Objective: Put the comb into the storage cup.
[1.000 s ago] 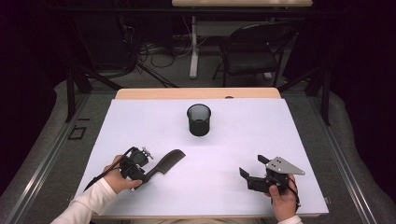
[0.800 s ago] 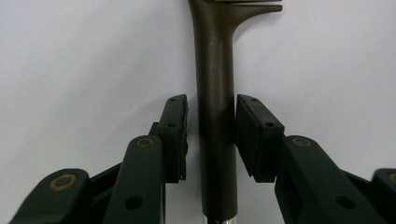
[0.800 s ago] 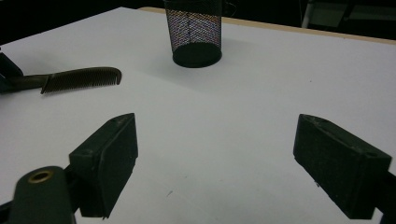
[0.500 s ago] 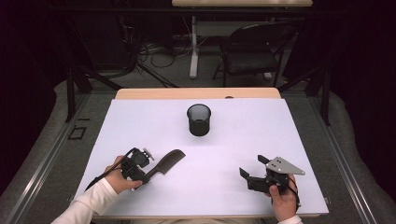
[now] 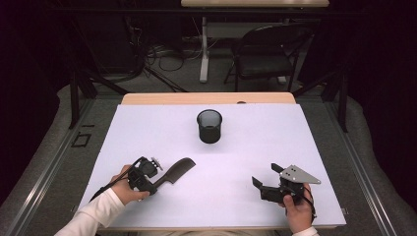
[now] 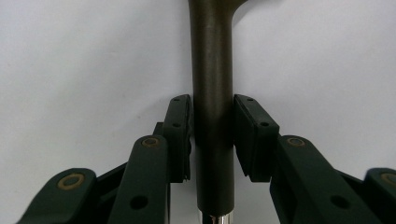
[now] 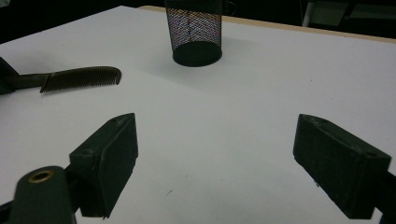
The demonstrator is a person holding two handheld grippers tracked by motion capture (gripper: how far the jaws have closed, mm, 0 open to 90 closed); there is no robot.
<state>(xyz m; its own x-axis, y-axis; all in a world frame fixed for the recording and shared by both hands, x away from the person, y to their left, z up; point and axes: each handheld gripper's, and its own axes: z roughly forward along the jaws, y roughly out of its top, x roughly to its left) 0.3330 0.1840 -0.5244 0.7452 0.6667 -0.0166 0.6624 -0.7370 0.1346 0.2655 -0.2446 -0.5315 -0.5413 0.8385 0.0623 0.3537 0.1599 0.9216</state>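
A dim room rings the scene, with a folding chair (image 5: 263, 56) and loose cables (image 5: 157, 51) on grey carpet behind. The broad table (image 5: 305, 147) wears a smooth matte white sheet with a wooden edge at the far side. Mid-table stands a black wire-mesh cup (image 5: 209, 126), cylindrical and upright. Near the front left lies the dark comb (image 5: 178, 170), fine-toothed with a round handle; the left gripper (image 6: 212, 135) has just been closing and its pads clamp that handle. The right gripper (image 7: 215, 158) hovers with jaws spread wide, holding nothing.

Bright, even light falls on the white table (image 5: 295, 147); the room beyond it is dark. The cup (image 5: 209, 126) casts a soft shadow toward the person. Close-up pads (image 6: 180, 135) look slightly soft.
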